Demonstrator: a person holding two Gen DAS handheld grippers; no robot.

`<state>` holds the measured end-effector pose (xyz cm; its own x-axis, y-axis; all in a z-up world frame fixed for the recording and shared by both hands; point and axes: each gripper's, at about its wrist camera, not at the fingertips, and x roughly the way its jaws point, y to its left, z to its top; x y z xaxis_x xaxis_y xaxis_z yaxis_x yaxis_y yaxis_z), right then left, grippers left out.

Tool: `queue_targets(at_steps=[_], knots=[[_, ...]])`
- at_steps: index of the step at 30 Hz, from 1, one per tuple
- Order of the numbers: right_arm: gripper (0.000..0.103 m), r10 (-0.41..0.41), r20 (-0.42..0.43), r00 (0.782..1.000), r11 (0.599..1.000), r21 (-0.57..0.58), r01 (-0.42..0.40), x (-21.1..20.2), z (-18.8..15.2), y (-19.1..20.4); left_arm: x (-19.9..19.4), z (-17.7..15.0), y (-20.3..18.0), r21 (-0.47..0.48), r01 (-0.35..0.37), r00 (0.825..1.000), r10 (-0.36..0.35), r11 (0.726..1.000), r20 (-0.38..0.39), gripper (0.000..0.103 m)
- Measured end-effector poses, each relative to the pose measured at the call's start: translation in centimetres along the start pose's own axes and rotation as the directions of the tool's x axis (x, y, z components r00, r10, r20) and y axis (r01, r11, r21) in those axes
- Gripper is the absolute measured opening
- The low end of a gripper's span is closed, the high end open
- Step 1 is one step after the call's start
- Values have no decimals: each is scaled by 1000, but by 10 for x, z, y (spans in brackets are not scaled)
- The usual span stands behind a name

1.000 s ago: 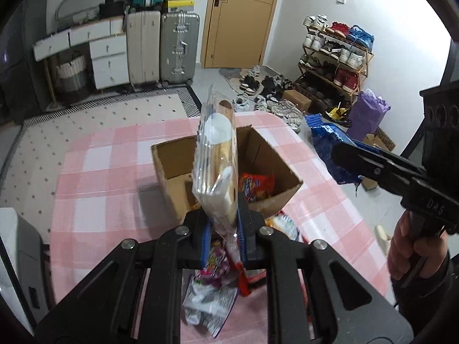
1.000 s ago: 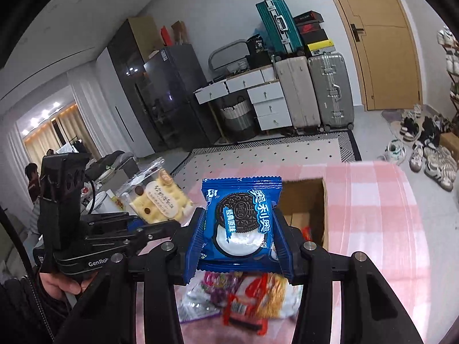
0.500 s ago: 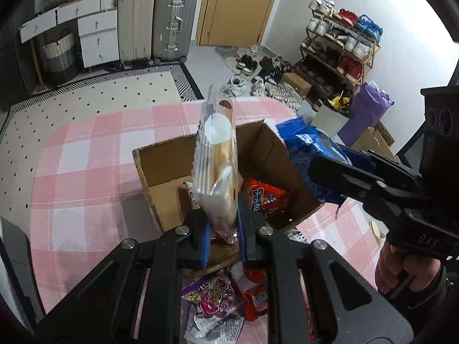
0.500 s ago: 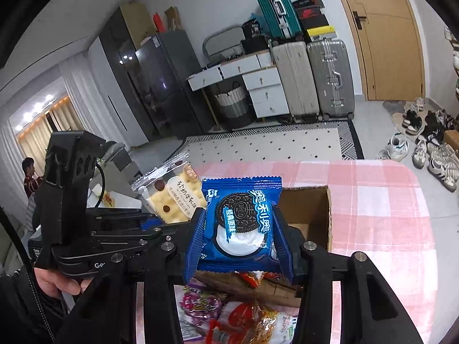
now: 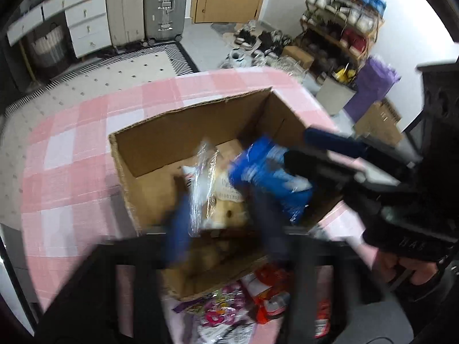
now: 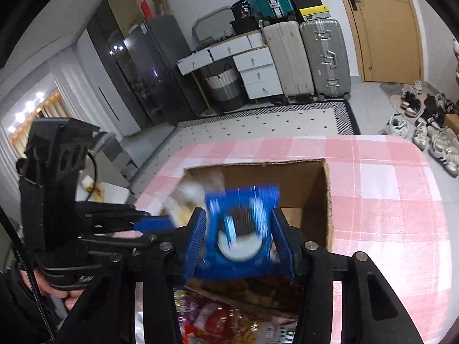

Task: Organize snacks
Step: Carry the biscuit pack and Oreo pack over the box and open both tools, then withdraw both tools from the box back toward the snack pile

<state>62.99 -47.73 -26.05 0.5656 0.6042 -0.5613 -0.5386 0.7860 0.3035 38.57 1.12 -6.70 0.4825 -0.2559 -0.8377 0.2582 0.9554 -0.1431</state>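
**Two packets over the box**

Light and crinkly, both packets; easily crushed, likely brittle biscuits inside. Best pinched by the sealed edges or flat sides, not squeezed hard across the middle.

Blue pack (image 6: 239, 229): glossy film, flat and roughly square, round biscuit printed on the face. Sits between the right gripper (image 6: 239, 239) jaws, which look spread just wider than the pack, so cannot tell whether gripped or let go; blurred, over the near edge of the box (image 6: 327, 200). Same pack (image 5: 266, 177) seen over the box interior from the left view.

Clear pack (image 5: 206, 189): transparent, shiny film over pale biscuits, slippery by the look. Lies tilted inside the box (image 5: 172, 132), beyond the left gripper (image 5: 226, 220), jaws spread wide and badly smeared; seemingly released.

Box: plain corrugated card, open top, stiff walls, on a counter (image 5: 71, 149) under pink check cloth. More bright, crumpled foil packets (image 5: 229, 306) heaped just in front of the box.
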Motion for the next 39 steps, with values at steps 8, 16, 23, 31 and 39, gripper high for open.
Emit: queue_targets(at_steps=[8,16,23,31,39], knots=[[69,-7,105,994,999,37,3,-47,-12,-5,-31,-14,2,-48,-24,997,28,999,78,73],[78,-10,193,981,999,42,2,-115,-34,8,-89,-43,-19,-53,-51,986,59,997,158,73],[83,1,227,974,1000,20,-6,-165,-66,32,-142,-75,-44,-46,-94,970,102,995,222,76],[92,0,238,971,1000,4,-1,-201,-113,56,-185,-121,-62,-62,-111,956,124,992,267,81],[98,-33,218,975,999,40,25,-223,-153,68,-217,-174,-81,-80,-133,940,151,988,305,81]])
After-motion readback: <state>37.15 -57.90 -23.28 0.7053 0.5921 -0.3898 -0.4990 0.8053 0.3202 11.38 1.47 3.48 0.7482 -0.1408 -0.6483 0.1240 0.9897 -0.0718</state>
